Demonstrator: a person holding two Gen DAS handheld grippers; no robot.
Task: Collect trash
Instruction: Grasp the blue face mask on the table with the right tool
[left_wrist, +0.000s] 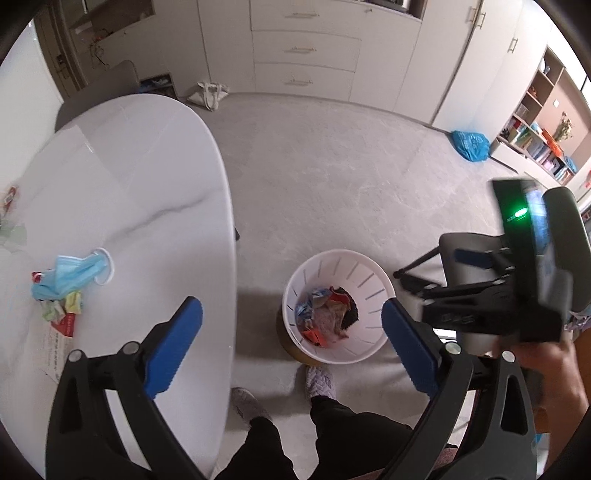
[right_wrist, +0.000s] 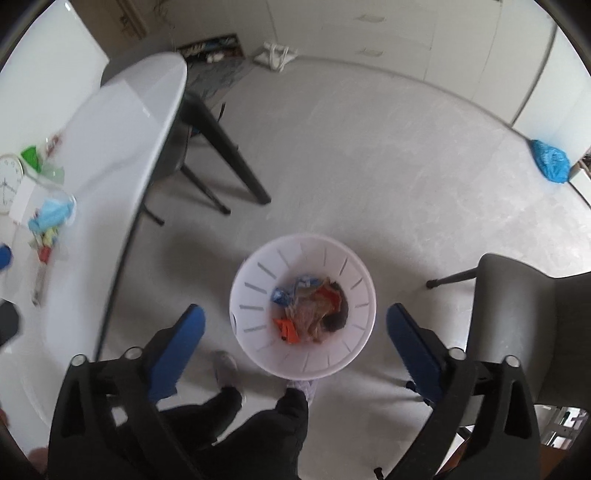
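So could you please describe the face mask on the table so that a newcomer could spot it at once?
Start at the white oval table beside the white slotted bin. Near its edge lies a small heap of crumpled wrappers. The face mask lies on the heap: the only pale blue, pleated item, with a white ear loop.

A white slotted bin (right_wrist: 303, 306), holding wrappers, stood upright below the right gripper (right_wrist: 295, 343); a blue mask (left_wrist: 74, 273) lay far left.

Bin (right_wrist: 303, 306) on floor right of table (left_wrist: 129, 177), wrappers (right_wrist: 310, 310) inside, mask (left_wrist: 74, 273) on table
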